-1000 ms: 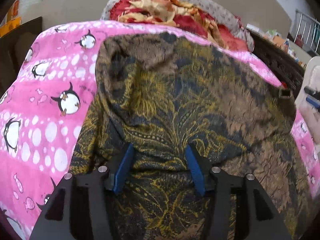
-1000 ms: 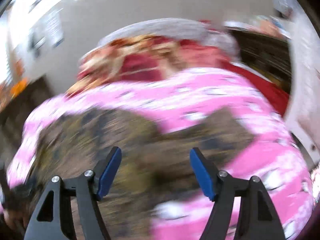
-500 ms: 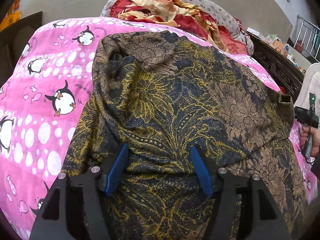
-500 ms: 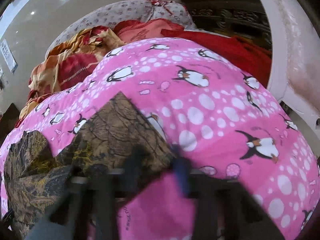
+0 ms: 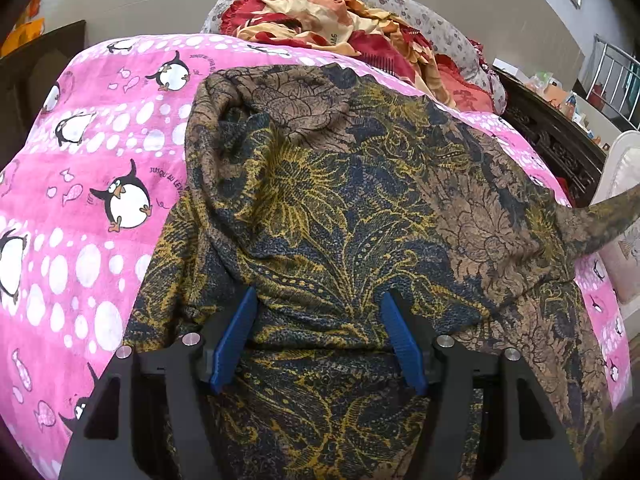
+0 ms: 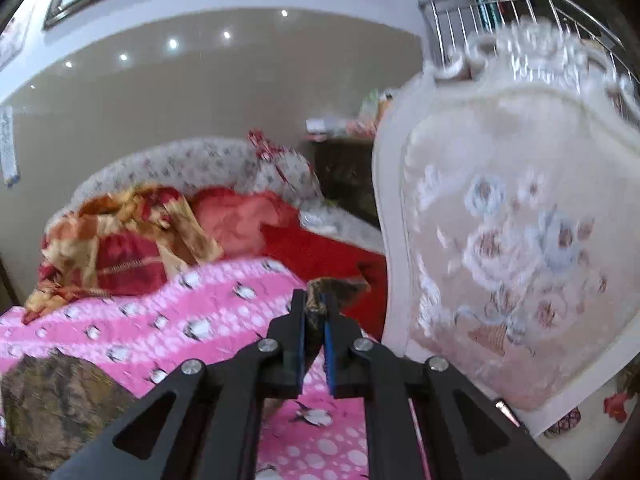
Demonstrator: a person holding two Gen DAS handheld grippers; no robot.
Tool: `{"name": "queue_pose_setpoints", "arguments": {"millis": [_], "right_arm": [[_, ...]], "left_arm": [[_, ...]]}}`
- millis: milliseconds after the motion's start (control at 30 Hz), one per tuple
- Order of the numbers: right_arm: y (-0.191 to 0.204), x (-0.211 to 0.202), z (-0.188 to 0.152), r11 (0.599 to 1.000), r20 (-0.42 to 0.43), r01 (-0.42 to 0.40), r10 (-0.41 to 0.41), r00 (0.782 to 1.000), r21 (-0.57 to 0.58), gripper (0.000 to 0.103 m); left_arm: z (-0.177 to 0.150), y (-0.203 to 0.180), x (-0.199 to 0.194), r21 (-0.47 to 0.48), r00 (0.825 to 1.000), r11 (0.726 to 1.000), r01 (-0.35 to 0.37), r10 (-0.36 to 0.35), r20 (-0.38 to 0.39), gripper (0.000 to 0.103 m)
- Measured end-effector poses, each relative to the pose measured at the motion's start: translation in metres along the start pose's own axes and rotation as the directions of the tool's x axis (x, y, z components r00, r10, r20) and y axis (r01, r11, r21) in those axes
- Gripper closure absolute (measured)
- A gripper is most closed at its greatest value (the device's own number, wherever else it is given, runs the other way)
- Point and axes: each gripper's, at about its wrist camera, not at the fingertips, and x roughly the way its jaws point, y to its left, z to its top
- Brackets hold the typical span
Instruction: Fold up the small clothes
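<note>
A dark floral garment (image 5: 340, 208), brown, navy and yellow, lies rumpled on the pink penguin blanket (image 5: 100, 168). My left gripper (image 5: 318, 340) is open, its blue pads resting on the garment's near part with cloth between them. My right gripper (image 6: 316, 312) is shut on a corner of the garment (image 6: 332, 290) and holds it raised off the bed; that lifted corner shows in the left wrist view (image 5: 600, 220) stretched up to the right. More of the garment (image 6: 56, 396) lies at lower left in the right wrist view.
A heap of red and orange bedding (image 5: 340, 20) lies at the bed's far end against a grey floral headboard (image 6: 192, 164). A white floral chair back (image 6: 512, 240) stands close on the right. Dark wooden furniture (image 5: 552, 144) borders the right side.
My right gripper closed on the garment's right corner and lifted it up toward the chair. The left gripper stayed open on the near cloth, shifting slightly.
</note>
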Motion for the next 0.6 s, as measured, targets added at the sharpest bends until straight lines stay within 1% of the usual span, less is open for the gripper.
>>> {"name": "queue_pose_setpoints", "arguments": {"millis": [67,133,200,233,267,300,333,400,433,500,567,600], "right_arm": [[0.023,-0.009,0.005,0.998,-0.011,-0.062,0.062,0.998,-0.022,0.096],[0.052,-0.015,0.001,0.989,-0.03,-0.139,0.138,0.99,-0.055,0.096],[0.095,-0.023,-0.01,0.967,-0.058,-0.24,0.235,0.97,-0.086,0.096],[0.122,-0.028,-0.018,0.946,-0.075,-0.31,0.303,0.95,-0.101,0.096],[0.147,-0.032,-0.026,0.921,-0.093,-0.373,0.364,0.927,-0.112,0.096],[0.168,-0.037,-0.035,0.899,-0.108,-0.42,0.409,0.906,-0.122,0.096],[0.197,-0.043,-0.044,0.868,-0.131,-0.479,0.464,0.876,-0.133,0.096],[0.245,-0.05,-0.061,0.812,-0.173,-0.565,0.541,0.823,-0.144,0.096],[0.274,-0.052,-0.073,0.774,-0.205,-0.619,0.589,0.781,-0.134,0.096],[0.322,-0.054,-0.089,0.717,-0.249,-0.686,0.647,0.721,-0.122,0.096],[0.375,-0.053,-0.11,0.667,-0.302,-0.739,0.687,0.661,-0.1,0.096],[0.395,-0.05,-0.121,0.65,-0.325,-0.755,0.697,0.639,-0.091,0.096]], "left_arm": [[0.0,0.001,-0.001,-0.002,1.0,1.0,0.004,-0.004,0.001,0.058],[-0.001,0.001,-0.003,0.0,1.0,1.0,0.005,-0.005,0.002,0.058],[0.001,0.0,-0.013,0.009,1.0,1.0,0.001,-0.001,0.009,0.058],[0.001,0.0,-0.021,0.008,1.0,1.0,0.003,-0.003,0.019,0.058],[0.0,0.003,-0.035,-0.002,0.999,1.0,0.006,-0.006,0.048,0.058],[-0.001,0.005,-0.044,-0.007,0.998,1.0,0.005,-0.004,0.07,0.058],[-0.003,0.008,-0.054,-0.013,0.996,1.0,0.0,0.001,0.094,0.058],[-0.011,0.017,-0.072,-0.032,0.992,0.999,-0.009,0.013,0.129,0.058],[-0.016,0.021,-0.076,-0.044,0.991,0.999,-0.01,0.016,0.135,0.058],[-0.029,0.033,-0.077,-0.076,0.991,0.997,-0.016,0.026,0.131,0.058],[-0.039,0.047,-0.066,-0.132,0.997,0.991,-0.011,0.022,0.077,0.058],[-0.043,0.053,-0.061,-0.166,0.998,0.986,-0.001,0.01,0.056,0.058]]}}
